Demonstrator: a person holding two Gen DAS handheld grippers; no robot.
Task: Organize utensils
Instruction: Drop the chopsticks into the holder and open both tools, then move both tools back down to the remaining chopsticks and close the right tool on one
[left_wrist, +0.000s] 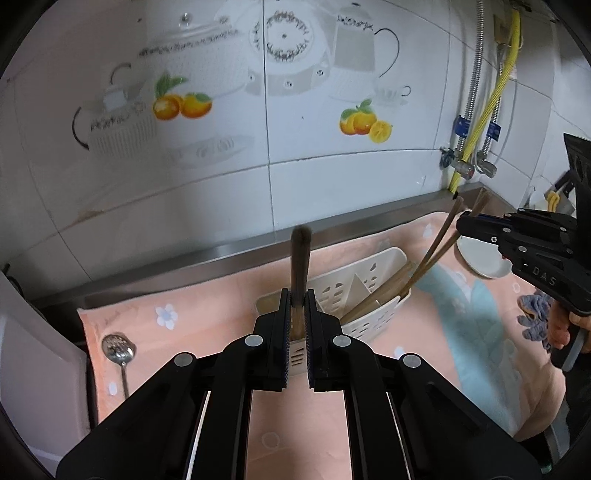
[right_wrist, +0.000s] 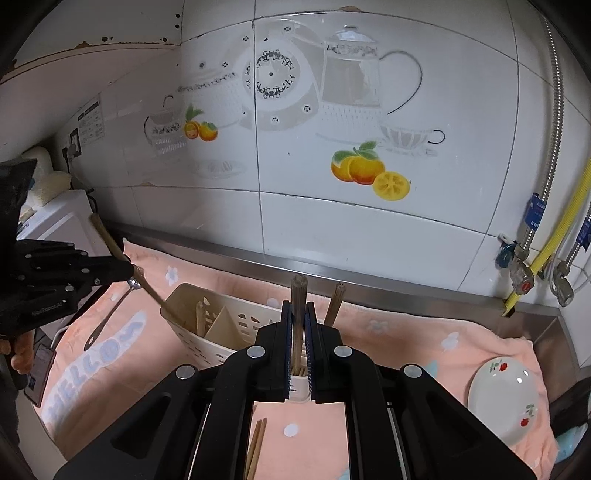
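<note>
A white slotted utensil caddy (left_wrist: 373, 291) (right_wrist: 229, 328) stands on a peach towel (left_wrist: 207, 314) (right_wrist: 399, 332). My left gripper (left_wrist: 297, 306) is shut on a wooden-handled utensil (left_wrist: 300, 266) whose lower end is in the caddy's left compartment; it also shows in the right wrist view (right_wrist: 110, 240). My right gripper (right_wrist: 299, 317) is shut on a pair of wooden chopsticks (right_wrist: 298, 314) (left_wrist: 439, 243) that reach down into the caddy's right compartment. More chopsticks (left_wrist: 384, 284) lean inside the caddy. A metal slotted spoon (left_wrist: 118, 349) (right_wrist: 110, 314) lies on the towel to the left.
A white floral plate (right_wrist: 504, 400) (left_wrist: 480, 258) lies on the towel at the right. Loose chopsticks (right_wrist: 256, 446) lie near the front edge. A tiled wall with a steel ledge (left_wrist: 221, 254) runs behind. Pipes and valves (right_wrist: 532, 266) stand at the back right. A phone (right_wrist: 38, 373) lies far left.
</note>
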